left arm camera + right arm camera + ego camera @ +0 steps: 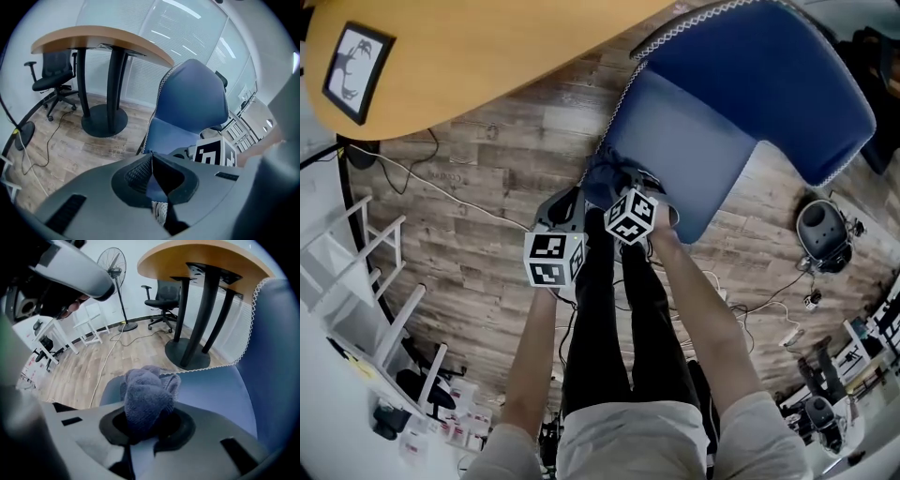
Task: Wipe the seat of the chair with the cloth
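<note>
The blue chair point(741, 84) stands ahead of me, its pale blue seat point(684, 155) facing me. A grey-blue cloth point(147, 397) is bunched between the jaws of my right gripper point(146, 422), which is shut on it. The wad sits at the seat's point(206, 392) near front edge. From the head view the cloth point(602, 180) shows just ahead of the right gripper point(623, 194) at the seat's front left corner. My left gripper point(565, 208) hangs beside it to the left, off the seat. Its jaws point(151, 157) meet with nothing between them, pointing at the chair point(192, 101).
A round wooden table point(487, 56) on a black pedestal base point(104, 119) stands left of the chair. A black office chair point(51, 75), a floor fan point(115, 263), white racks point(366, 272), floor cables point(441, 187) and a black device point(823, 234) surround the spot.
</note>
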Demonstrator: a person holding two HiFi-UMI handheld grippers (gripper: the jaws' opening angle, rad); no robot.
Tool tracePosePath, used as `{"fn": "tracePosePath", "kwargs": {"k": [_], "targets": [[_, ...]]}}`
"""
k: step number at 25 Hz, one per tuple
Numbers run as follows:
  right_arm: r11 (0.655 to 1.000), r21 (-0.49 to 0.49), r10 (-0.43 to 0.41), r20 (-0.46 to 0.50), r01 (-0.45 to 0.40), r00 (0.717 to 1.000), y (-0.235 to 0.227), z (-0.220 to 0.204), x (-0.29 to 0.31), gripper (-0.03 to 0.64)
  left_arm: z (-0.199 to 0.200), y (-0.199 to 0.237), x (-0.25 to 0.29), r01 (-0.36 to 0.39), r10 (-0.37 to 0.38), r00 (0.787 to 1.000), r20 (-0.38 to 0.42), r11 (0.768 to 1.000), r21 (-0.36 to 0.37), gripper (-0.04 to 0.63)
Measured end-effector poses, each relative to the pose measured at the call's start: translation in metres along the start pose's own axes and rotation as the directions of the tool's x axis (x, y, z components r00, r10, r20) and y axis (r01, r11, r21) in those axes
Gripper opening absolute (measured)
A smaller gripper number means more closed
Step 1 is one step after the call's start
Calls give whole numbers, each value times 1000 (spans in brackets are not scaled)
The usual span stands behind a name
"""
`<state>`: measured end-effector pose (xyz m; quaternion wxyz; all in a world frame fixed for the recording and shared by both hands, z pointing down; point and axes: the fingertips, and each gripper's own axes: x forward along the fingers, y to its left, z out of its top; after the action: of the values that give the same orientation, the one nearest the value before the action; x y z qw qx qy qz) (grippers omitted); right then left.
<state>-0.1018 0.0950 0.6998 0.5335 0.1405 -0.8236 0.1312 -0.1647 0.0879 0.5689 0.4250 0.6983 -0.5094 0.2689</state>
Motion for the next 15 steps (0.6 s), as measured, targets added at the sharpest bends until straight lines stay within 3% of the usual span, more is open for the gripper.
{"fn": "tracePosePath", "kwargs": {"k": [15], "targets": [[999,-45,-21,-31,19,999,-5,-67,-22,77,-11,-56,-3,51,-47,998,-41,992,119,29]]}}
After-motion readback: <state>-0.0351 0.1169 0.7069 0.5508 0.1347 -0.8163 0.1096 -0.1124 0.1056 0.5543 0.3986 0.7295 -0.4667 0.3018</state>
